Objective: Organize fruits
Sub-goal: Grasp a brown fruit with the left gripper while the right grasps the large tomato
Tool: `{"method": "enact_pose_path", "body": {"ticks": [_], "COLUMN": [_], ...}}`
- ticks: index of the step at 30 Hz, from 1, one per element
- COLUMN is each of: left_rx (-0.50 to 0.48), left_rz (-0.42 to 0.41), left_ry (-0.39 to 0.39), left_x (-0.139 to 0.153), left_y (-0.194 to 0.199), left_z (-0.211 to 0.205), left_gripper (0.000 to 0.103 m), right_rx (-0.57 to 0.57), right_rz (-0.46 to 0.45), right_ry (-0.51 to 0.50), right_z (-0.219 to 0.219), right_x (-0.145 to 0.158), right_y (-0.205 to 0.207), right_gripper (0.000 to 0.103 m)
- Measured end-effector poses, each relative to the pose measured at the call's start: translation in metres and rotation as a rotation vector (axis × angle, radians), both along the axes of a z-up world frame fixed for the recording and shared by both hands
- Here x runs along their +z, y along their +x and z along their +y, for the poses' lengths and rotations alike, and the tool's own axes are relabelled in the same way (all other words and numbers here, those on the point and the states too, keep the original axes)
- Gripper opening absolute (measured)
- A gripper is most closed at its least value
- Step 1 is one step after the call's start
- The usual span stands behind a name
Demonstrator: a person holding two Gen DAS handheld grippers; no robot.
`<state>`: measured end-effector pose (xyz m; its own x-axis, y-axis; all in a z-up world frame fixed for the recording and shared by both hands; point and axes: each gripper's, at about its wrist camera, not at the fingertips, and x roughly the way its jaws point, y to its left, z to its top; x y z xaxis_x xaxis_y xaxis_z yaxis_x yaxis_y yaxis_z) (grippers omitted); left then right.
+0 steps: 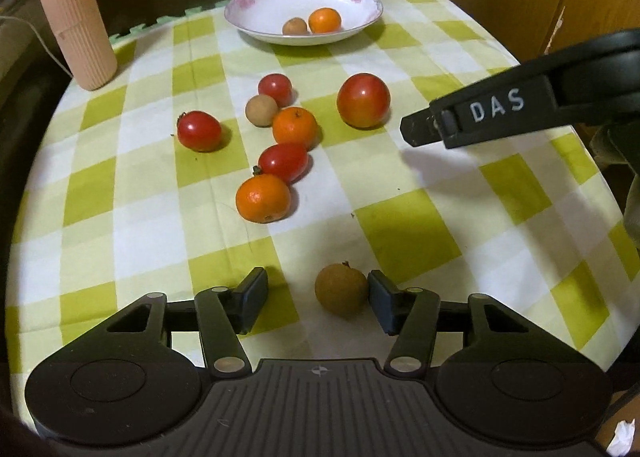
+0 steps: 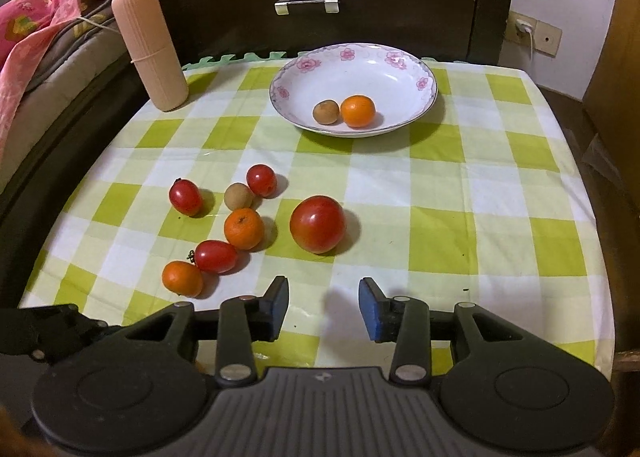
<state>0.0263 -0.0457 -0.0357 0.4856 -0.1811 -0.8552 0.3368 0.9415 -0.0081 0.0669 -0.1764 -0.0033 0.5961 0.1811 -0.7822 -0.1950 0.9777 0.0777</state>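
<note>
The left gripper (image 1: 318, 299) sits low over the near edge of the bench (image 1: 420, 225), its jaws wide apart. A brown longan (image 1: 341, 288) lies on the checked cloth between them, touching the right-hand pad while the left-hand pad stands clear of it. The right gripper (image 2: 323, 307) hovers over the cloth with its jaws also apart and nothing between them; in the left wrist view it reaches in from 3 o'clock, pointing toward the big tomato (image 1: 363, 99).

Ahead of the left gripper, toward 12 o'clock, the loose fruit lies in a cluster: a near orange (image 1: 263, 198) touching a small tomato (image 1: 283, 162), a second orange (image 1: 295, 127) beyond it, a pale longan (image 1: 261, 110) and another small tomato (image 1: 275, 89) just past that, and one more small tomato (image 1: 199, 130) apart at 10 o'clock. The big tomato stands alone at 1 o'clock.

At the far edge a flowered white bowl (image 1: 256, 7) holds a longan (image 1: 295, 26) and an orange (image 1: 325, 20), side by side. A ribbed pink case (image 1: 74, 15) stands upright at 10 o'clock near the bench's far corner.
</note>
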Motion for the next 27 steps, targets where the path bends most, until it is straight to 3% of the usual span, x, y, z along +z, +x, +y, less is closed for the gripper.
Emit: {"method": "enact_pose_path", "body": {"ticks": [3, 6, 7, 17, 21, 27], "left_rx": [-0.007, -0.024, -0.028, -0.009, -0.005, -0.011], "left_rz": [-0.003, -0.008, -0.003, -0.002, 0.012, 0.02], "left_ry": [-0.004, -0.013, -0.021, -0.064, -0.081, -0.086], "left_x": [-0.001, 0.001, 0.002, 0.005, 0.005, 0.003], "left_y": [-0.001, -0.004, -0.004, -0.001, 0.001, 0.005], "left_z": [-0.001, -0.003, -0.003, 0.009, 0.013, 0.014], "left_gripper": [0.056, 0.039, 0.038, 0.037, 0.037, 0.038], "right_rx": [-0.009, -0.031, -0.038, -0.01, 0.035, 0.108], "right_rz": [0.001, 0.005, 0.007, 0.001, -0.001, 0.011], "right_ry": [0.006, 0.012, 0.014, 0.022, 0.005, -0.049], "right_z": [-0.003, -0.009, -0.011, -0.006, 0.002, 0.018], "right_x": [0.0, -0.001, -0.001, -0.006, -0.009, -0.021], "right_y": [0.004, 0.01, 0.011, 0.027, 0.038, 0.057], "right_gripper": [0.037, 0.038, 0.038, 0.039, 0.048, 0.049]}}
